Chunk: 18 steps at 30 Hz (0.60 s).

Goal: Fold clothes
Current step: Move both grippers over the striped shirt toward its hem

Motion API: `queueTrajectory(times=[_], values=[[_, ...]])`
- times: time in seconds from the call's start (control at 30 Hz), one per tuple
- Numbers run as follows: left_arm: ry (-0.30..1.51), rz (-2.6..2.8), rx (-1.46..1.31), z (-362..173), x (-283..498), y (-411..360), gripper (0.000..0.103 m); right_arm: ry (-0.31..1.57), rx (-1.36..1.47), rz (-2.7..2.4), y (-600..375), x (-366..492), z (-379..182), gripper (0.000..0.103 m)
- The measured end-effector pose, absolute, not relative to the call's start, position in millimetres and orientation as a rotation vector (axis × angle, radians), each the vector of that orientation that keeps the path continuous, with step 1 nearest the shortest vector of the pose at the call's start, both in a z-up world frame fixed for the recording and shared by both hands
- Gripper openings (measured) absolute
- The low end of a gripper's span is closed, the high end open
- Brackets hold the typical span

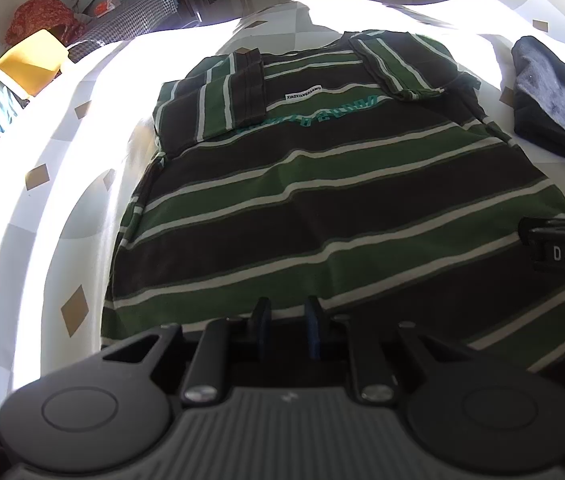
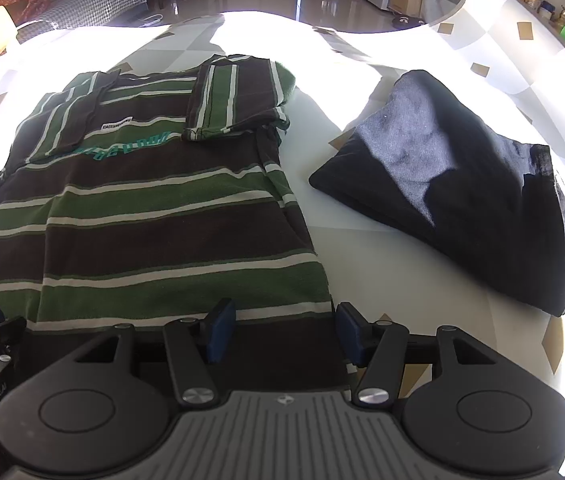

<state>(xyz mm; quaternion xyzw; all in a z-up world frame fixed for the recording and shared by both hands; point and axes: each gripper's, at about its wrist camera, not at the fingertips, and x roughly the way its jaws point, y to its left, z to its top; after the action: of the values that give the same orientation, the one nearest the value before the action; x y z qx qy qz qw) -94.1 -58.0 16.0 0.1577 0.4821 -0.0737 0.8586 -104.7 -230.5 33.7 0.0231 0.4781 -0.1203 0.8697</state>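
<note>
**Inspector A:** Starting at the jaws. The left gripper (image 1: 288,322) is sitting at the six o'clock hem of the striped T-shirt (image 1: 322,200); its blue pads (image 1: 313,332) are drawn nearly together, and I judge they are pinching the hem, though the fabric between them is hard to make out. The right gripper (image 2: 284,334) is standing with jaws spread, straddling the shirt's near right corner without pressing on it.

**Inspector B:** Agreed. Both sleeves (image 1: 242,92) are lying folded inward over the chest, so I judge the bottom-to-collar fold is the step in hand. To do it well, the right jaws should be closing on the hem at the same depth as the left, so both corners are rising level and the stripes are stacking square.

**Inspector A:** Differences between views?

**Inspector B:** The right wrist view is showing the whole folded dark garment (image 2: 462,184) at two o'clock, well apart from the shirt on the checked tablecloth (image 2: 362,272); the left view is catching only its edge. The left view alone is showing the shirt's left edge, slightly rumpled at nine o'clock, and the yellow cushion (image 1: 30,60) beyond the table at ten o'clock.
</note>
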Motion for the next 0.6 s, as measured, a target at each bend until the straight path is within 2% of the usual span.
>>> queueTrajectory(times=[0.6], values=[[1.053,-0.160,0.292,18.7,-85.4,-55.7,0.015,1.020,0.069,-0.269,-225.7,-97.8,34.2,0.057]])
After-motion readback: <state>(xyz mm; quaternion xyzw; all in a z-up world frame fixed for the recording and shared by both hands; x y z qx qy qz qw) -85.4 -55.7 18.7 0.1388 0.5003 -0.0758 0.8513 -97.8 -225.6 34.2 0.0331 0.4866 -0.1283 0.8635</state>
